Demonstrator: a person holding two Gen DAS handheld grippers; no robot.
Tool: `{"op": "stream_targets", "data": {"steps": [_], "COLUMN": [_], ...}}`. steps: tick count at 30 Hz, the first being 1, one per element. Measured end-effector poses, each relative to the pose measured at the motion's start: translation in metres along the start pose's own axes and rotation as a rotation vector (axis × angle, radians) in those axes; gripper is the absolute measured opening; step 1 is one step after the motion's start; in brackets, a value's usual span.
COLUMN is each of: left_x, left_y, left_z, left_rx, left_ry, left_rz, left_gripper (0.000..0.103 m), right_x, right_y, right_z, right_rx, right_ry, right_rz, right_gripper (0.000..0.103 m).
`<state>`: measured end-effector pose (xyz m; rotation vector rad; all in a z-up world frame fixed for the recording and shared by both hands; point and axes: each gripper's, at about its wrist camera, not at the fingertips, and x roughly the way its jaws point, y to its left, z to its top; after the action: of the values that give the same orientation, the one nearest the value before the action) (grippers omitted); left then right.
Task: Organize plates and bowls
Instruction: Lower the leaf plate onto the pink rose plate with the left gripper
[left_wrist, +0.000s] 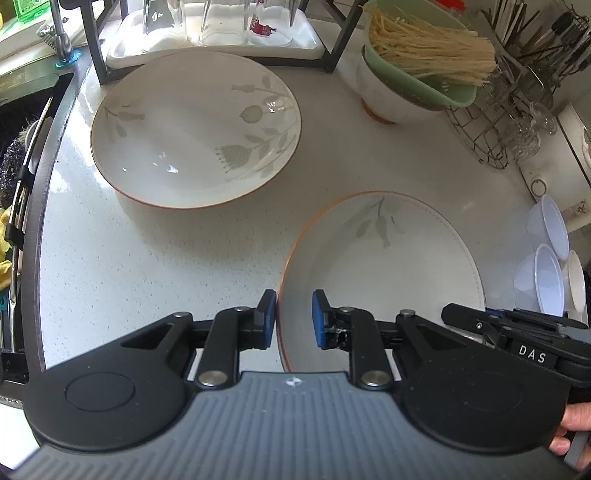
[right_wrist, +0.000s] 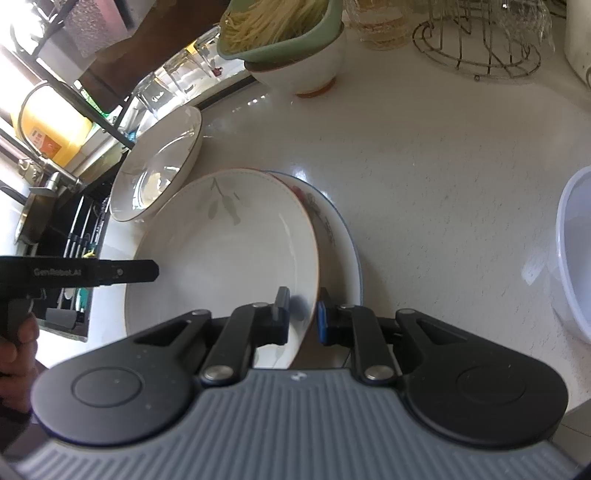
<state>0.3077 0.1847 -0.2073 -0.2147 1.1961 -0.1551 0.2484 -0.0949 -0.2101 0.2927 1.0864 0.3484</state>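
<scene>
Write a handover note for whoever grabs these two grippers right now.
Left gripper: open, straddling the left rim of the near leaf-print plate, not closed on it.
Right gripper: fingers either side of that plate's right rim, a narrow gap still showing; grip not confirmed. Plate is tilted up over a red-flower plate beneath.
Second leaf-print plate lies alone on the counter by the glass rack.
White bowl holds a green strainer of noodles.
Done: no finished stack visible.
Left: probably stack the plates, then sort bowls.

A flowered plate (right_wrist: 332, 225) lies mostly hidden, perhaps touching the raised plate (right_wrist: 229, 251).
</scene>
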Motion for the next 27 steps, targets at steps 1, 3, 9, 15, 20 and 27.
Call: {"op": "stream_targets", "data": {"steps": [1,3,9,15,20,27], "left_x": [0.001,0.001,-0.003,-0.026,-0.060,-0.113], "left_y": [-0.001,-0.002,-0.002,-0.003,-0.012,-0.043], "left_z": [0.000,0.000,-0.001,-0.002,0.001,-0.001], "left_rx": [-0.003,-0.013,-0.040,-0.072,-0.059,0.018], "left_ry": [-0.002,-0.007,-0.022,-0.065,-0.136,-0.246], "left_rz": [0.002,0.006,0.011,-0.007,-0.015,0.006], "left_gripper": [0.024,0.024,0.025,0.025,0.025,0.025], "right_x": [-0.001,-0.002,-0.012,-0.031,-0.055,-0.106], "right_y": [0.001,0.002,0.007,0.010,0.015,0.020], "right_z": [-0.001,-0.002,-0.003,-0.001,0.003,0.015], "right_rx": [-0.005,-0.011,-0.045,-0.074,-0.103,-0.130], "right_ry": [-0.004,-0.007,-0.050,-0.129,-0.191,-0.302], "right_rz": [-0.008,-0.017,-0.067,-0.081,-0.077,-0.049], "right_gripper": [0.018,0.018,0.017,0.017,0.017,0.017]}}
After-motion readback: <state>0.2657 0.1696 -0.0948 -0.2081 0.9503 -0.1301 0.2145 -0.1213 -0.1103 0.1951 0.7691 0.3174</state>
